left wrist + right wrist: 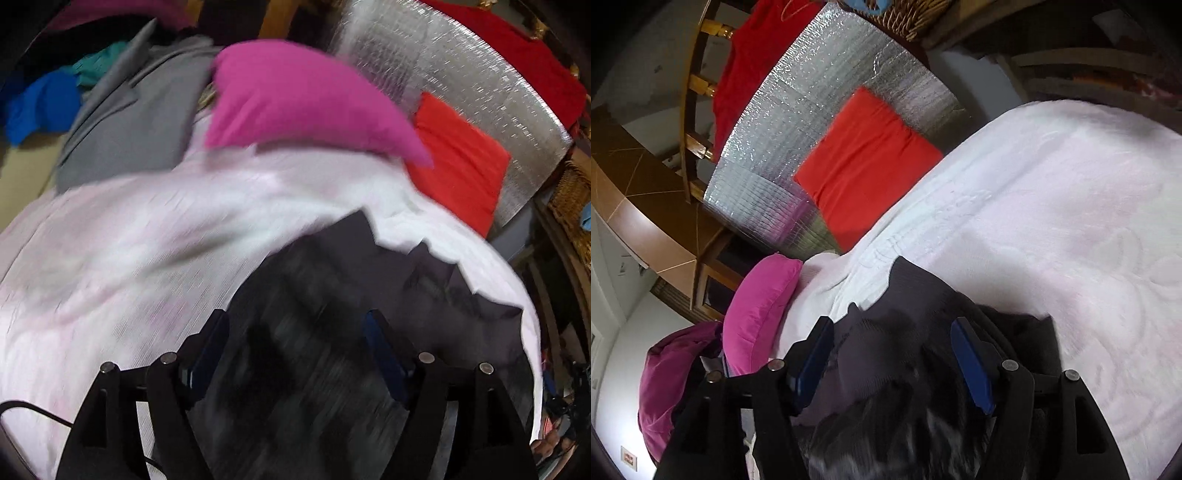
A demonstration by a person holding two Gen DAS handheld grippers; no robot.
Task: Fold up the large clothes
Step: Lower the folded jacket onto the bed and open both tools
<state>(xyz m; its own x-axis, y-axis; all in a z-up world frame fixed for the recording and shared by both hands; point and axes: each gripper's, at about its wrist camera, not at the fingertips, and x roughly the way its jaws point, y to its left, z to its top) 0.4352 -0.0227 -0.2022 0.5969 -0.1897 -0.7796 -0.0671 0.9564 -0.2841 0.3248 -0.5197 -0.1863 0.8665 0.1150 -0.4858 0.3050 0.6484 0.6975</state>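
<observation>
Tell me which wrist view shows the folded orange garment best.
The right wrist view: the folded orange garment lies sharp and almost whole on the silver mat. In the left wrist view it is blurred, its corner behind the pink pillow.

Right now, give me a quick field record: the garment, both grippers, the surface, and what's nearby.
garment: dark garment, crumpled, lying on the white blanket
left gripper: jaws open, garment between the fingers, not clamped
right gripper: jaws open over the same garment
surface: white blanket over the bed
nearby: pink pillow, folded orange cloth on silver mat, grey clothes
image quality: left view motion-blurred
</observation>
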